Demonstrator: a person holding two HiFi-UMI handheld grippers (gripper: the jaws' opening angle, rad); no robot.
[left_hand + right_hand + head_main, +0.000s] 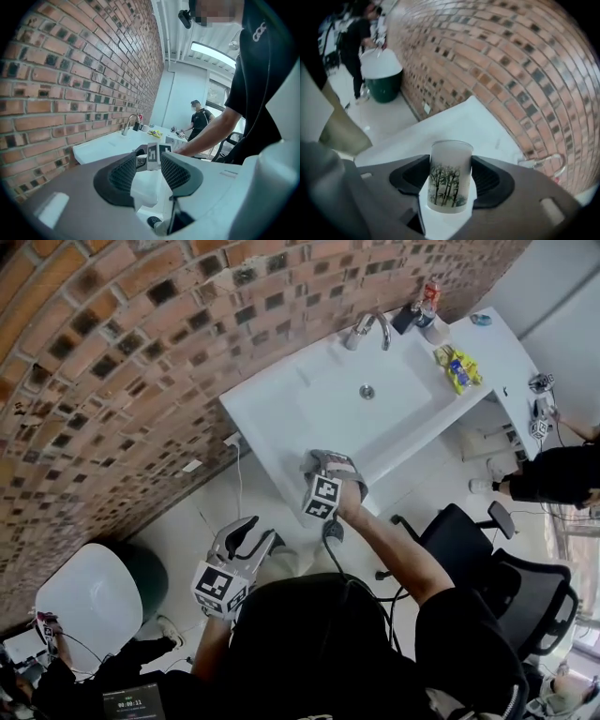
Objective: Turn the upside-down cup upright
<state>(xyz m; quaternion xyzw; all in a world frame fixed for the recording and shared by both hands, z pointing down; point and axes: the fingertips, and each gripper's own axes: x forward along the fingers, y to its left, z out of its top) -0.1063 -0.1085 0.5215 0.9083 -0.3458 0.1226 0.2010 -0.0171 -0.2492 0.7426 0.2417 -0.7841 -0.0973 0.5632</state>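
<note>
Bright and even, soft shadows; glare off ceiling lamp [213, 50]; heavy fisheye bending, dark corners, blurred close foreground.

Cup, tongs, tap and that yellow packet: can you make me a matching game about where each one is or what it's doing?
Things:
1. cup
2. left tongs
3. tap
4. yellow packet

Places or states:
A. open, holding nothing
B. at the basin's edge, next to the brick wall
C. gripped in the right tongs
D. lying on the flat white counter

Pairs: 1-C, 2-A, 3-B, 4-D
</note>
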